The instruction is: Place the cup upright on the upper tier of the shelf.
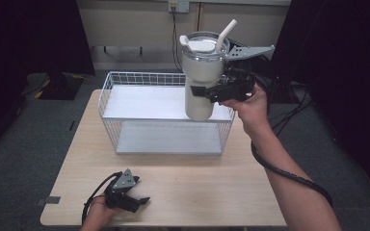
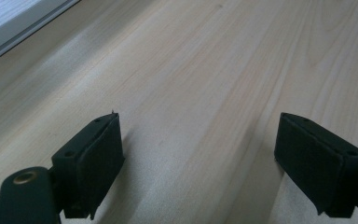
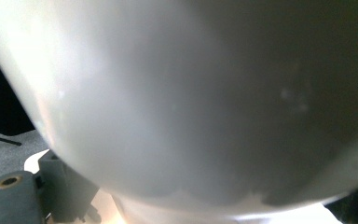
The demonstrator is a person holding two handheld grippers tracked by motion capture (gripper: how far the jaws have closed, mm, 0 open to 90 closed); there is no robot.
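- Right gripper (image 1: 203, 91): held up in the person's right hand (image 1: 250, 103) at the right end of the wire rack; its black jaws pinch the body of the tumbler from the side; a grey three-cornered plate (image 1: 249, 51) sits on top of it, and a black cable (image 1: 289, 173) trails along the forearm.
- Tumbler (image 1: 201, 77): cream-white, upright, lifted clear of the table and held above the right end of the rack's upper shelf; it carries a clear lid (image 1: 204, 45) and a white straw (image 1: 225, 33) leaning to the right; in the right gripper view its pale wall (image 3: 191, 102) lies close against the camera; no brand or writing can be read on it.
- Wire rack (image 1: 107, 91): white, two-tiered, standing at the far middle of the wooden table (image 1: 212, 192).
- Left gripper (image 1: 142, 201): rests low at the near left edge of the table, well apart from the rack; in the left gripper view its jaws stand spread wide with bare wood grain between them, gripping nothing.
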